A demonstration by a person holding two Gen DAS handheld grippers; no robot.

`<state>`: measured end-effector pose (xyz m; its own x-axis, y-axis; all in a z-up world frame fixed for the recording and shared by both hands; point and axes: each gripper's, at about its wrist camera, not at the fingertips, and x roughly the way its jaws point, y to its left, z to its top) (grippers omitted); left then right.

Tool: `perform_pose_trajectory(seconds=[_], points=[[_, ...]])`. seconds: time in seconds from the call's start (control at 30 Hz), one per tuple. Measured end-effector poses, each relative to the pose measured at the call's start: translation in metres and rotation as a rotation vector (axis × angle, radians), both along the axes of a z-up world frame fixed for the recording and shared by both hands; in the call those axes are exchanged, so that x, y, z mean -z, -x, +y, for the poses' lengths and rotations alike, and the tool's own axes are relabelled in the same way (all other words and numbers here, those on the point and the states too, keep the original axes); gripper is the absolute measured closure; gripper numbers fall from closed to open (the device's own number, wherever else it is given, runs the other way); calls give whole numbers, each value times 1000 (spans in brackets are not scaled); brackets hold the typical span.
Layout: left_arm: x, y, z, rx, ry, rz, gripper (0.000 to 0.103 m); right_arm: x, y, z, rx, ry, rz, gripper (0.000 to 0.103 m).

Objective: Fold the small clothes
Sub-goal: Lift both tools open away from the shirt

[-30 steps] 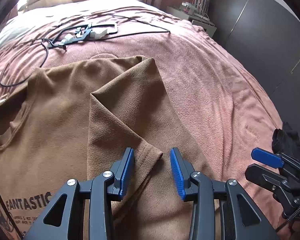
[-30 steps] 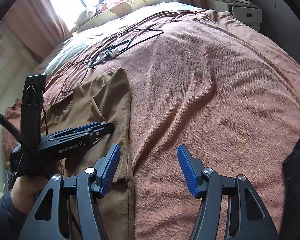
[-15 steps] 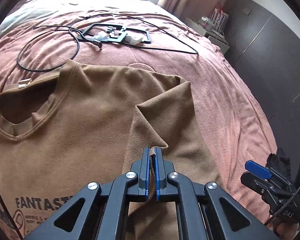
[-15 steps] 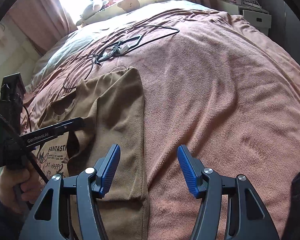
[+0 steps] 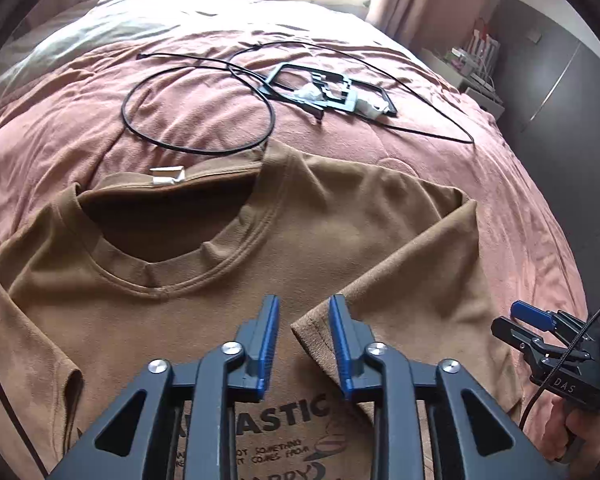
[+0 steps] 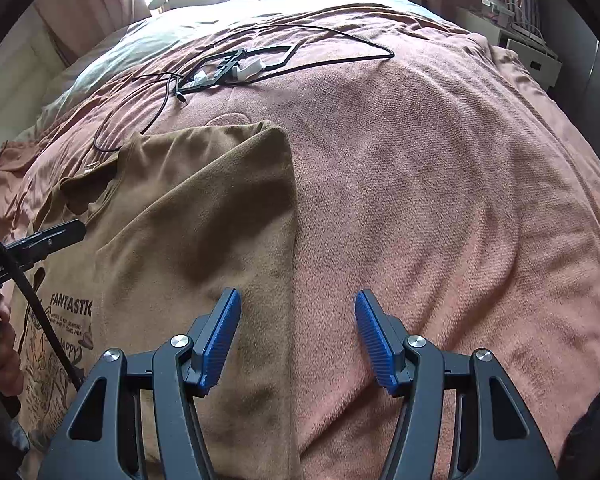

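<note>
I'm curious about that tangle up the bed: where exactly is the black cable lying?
In the left wrist view the black cable loops on the pink blanket just beyond the brown T-shirt's collar, left of a dark plastic frame.

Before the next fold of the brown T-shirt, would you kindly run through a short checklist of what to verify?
1. Right sleeve folded onto the T-shirt chest: ok, its hem lies between the left tongs, whose jaws have just been opening.
2. Left tongs free of cloth: cannot tell; the right pad looks close to the hem.
3. Right tongs open and empty: ok, they straddle the folded edge, over the shirt and the pink blanket.
4. Other sleeve folded: not ok, it lies spread out.
5. Black cable clear of the shirt: not ok, its loop reaches the collar.
6. Chest flat: ok.
</note>
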<state>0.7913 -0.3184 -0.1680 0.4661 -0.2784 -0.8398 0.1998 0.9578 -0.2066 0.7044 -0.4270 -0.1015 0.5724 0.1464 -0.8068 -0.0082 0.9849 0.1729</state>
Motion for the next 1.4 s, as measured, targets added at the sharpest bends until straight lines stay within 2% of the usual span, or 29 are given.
perform_pose_trajectory(seconds=[0.1,0.13,0.23,0.3,0.37,0.53,0.7,0.8,0.83,0.87,0.97,1.1,1.2,1.23,1.27,1.33,1.4], points=[[3,-2,7,-7,37,-13,54,2,-14,3,-3,18,10,45],[5,-3,7,0,40,-10,54,3,-18,3,0,29,13,45],[17,-5,-3,33,-15,2,54,5,-36,6,10,50,23,56],[25,-6,-9,49,-45,15,55,5,-47,7,24,48,22,56],[33,-7,-10,44,-63,23,62,4,-57,7,34,55,12,57],[37,-10,-6,29,-39,7,62,0,-77,9,61,76,-28,57],[37,-11,-6,44,-50,-3,62,8,-93,3,90,43,-31,57],[37,-13,-5,43,-50,-5,62,10,-99,-2,131,78,-36,68],[38,-13,-4,42,-51,-7,63,9,-101,-3,166,124,-34,79],[38,-14,-3,40,-50,-9,63,10,-100,-6,188,140,-29,79],[38,-16,0,24,-49,-8,66,3,-94,-11,168,56,-45,79],[30,-13,5,-3,-53,-14,66,-11,-80,-3,68,15,-72,79],[23,-11,14,0,-5,-31,66,-14,-76,6,38,25,-76,78],[20,-10,16,-5,-9,-35,66,-12,-77,11,21,25,-66,73],[19,-10,17,-11,-16,-34,66,-10,-81,14,8,28,-49,63],[18,-11,20,-11,-13,-22,66,-5,-87,21,-5,46,-37,50],[17,-11,24,-8,-9,-19,66,0,-98,27,5,98,-29,50]])
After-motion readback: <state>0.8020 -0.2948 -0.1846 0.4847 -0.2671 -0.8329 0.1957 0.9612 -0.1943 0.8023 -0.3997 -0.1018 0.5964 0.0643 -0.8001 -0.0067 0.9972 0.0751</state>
